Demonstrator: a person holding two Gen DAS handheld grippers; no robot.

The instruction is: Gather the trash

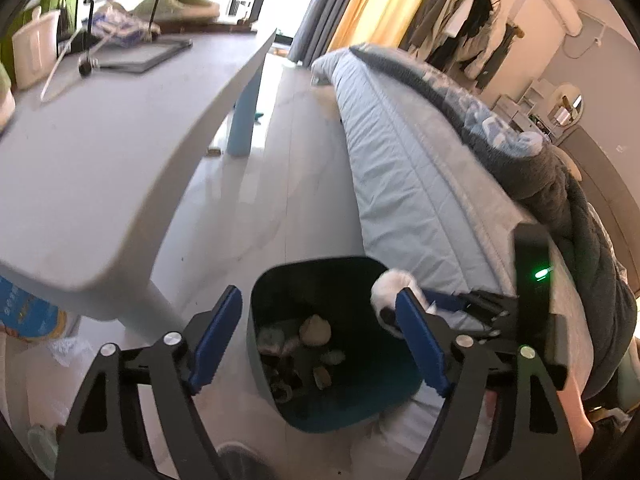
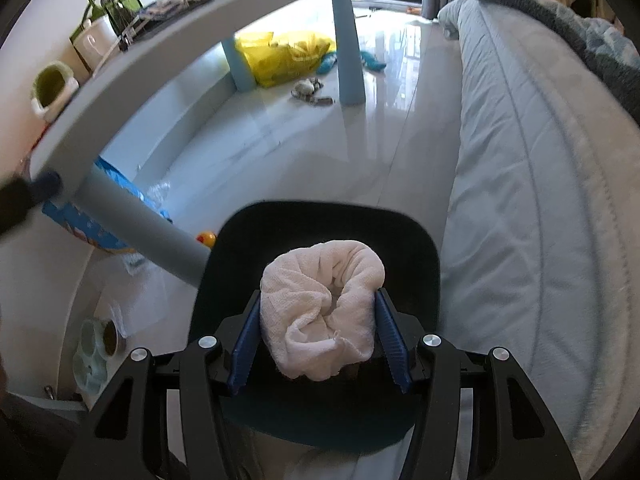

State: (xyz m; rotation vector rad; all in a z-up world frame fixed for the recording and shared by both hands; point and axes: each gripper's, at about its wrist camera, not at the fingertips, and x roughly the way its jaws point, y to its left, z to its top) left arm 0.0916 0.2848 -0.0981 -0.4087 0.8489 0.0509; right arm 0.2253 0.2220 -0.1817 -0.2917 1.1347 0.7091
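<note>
Two hand-held grippers, built alike. Left gripper (image 1: 320,344): matte black forked arms with cut-out slots, round silver screws at the pivots, blue ribbed pads (image 1: 216,340) on the fingers. Right gripper (image 2: 318,344): same black frame, same silver screw heads, blue toothed pads (image 2: 390,344). On the right gripper's black housing, seen from the left wrist, a small green light (image 1: 541,273).
</note>
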